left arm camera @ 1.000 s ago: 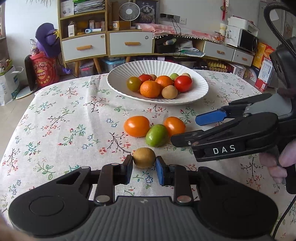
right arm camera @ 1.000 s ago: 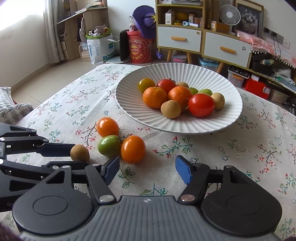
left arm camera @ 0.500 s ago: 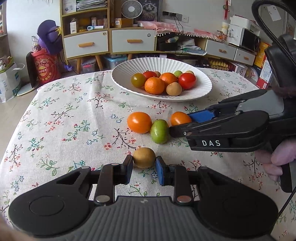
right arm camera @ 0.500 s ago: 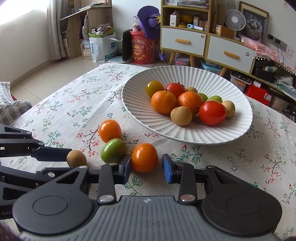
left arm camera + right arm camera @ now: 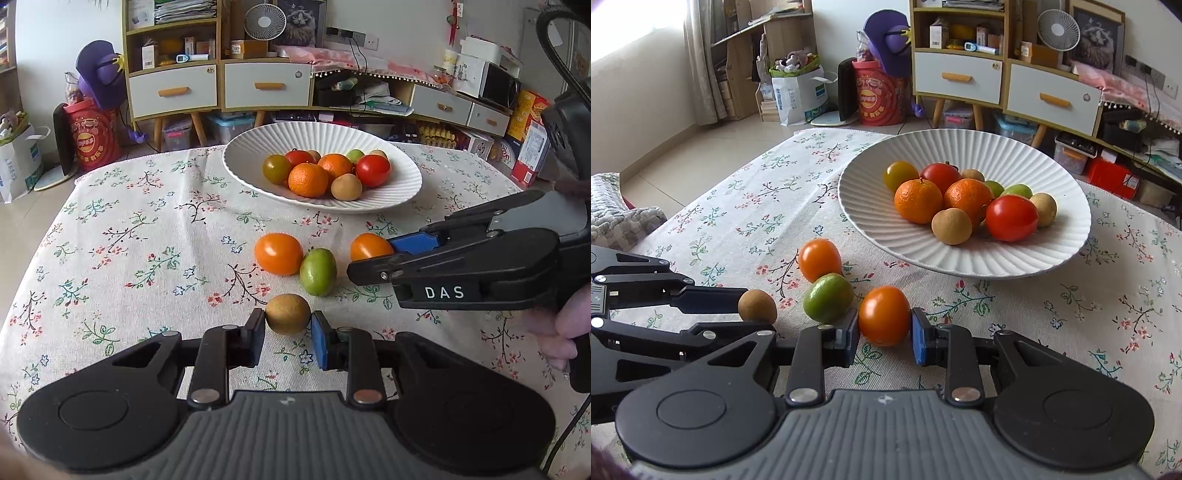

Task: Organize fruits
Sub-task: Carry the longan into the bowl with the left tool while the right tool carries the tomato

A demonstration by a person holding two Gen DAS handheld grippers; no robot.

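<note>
Left gripper: I have it clamped on the small brown fruit, which sits low on the floral tablecloth, nearest me.
Loose orange fruit: lies free on the cloth, touching the green fruit beside it.
Right gripper: I have it closed on the other orange fruit, pads pressing both sides, just beside the green one.
White plate: beyond the loose fruits, already holding a heap of oranges, tomatoes and small brown fruits.
Risk, lifting: my right pad sits close to the green fruit; a sideways drift could knock it rolling.
Risk, grip: both fruits are round and smooth; squeezed off-centre, they may pop out.
Risk, crossing: my grippers are close together; carrying both to the plate at once could make them collide.
</note>
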